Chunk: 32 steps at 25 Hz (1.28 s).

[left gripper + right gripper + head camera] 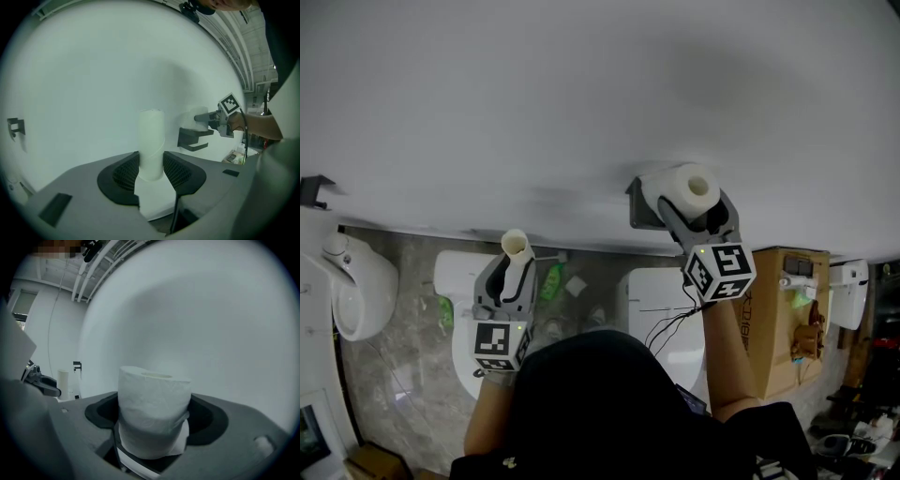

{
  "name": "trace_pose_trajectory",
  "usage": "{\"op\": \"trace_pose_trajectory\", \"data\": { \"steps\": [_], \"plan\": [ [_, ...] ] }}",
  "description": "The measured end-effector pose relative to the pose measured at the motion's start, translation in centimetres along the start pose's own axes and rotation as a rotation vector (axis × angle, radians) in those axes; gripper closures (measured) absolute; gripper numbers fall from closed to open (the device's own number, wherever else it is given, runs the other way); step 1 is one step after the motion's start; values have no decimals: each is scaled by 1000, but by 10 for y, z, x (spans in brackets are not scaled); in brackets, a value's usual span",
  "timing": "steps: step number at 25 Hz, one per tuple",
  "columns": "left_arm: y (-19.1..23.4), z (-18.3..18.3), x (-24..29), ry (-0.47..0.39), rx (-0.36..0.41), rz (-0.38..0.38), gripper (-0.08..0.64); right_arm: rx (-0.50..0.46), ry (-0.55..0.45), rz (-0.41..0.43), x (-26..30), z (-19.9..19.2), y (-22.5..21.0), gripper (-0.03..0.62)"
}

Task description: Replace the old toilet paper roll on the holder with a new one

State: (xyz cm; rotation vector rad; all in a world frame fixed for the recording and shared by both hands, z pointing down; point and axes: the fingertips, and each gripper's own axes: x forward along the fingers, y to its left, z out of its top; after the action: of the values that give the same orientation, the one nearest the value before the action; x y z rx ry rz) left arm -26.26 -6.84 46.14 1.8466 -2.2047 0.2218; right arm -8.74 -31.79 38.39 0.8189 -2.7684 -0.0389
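Left gripper (pixel 517 261) grips empty tube (pixel 515 246); right gripper (pixel 694 208) grips full roll (pixel 684 190)

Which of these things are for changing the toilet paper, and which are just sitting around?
For the job: new roll, empty tube, wall holder.
Just sitting around: cardboard box, white toilets.

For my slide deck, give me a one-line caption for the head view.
Left gripper holds the empty cardboard tube; right gripper holds a full toilet paper roll at the wall holder.
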Motion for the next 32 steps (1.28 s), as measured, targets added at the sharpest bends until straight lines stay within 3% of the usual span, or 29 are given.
{"op": "trace_pose_trajectory", "data": {
  "steps": [13,18,26,32],
  "plan": [
    [-3,-3,-4,-1,10,-9,385,7,5,3,0,-4,0,170],
    [-6,0,-3,1,7,-16,385,40,-20,-22,-9,3,-7,123],
    [-18,10,4,-10,39,-76,385,73,-75,-25,-39,18,-9,120],
    [-38,14,14,-16,67,-166,385,126,-101,-35,-74,12,-5,120]
  ]
}}
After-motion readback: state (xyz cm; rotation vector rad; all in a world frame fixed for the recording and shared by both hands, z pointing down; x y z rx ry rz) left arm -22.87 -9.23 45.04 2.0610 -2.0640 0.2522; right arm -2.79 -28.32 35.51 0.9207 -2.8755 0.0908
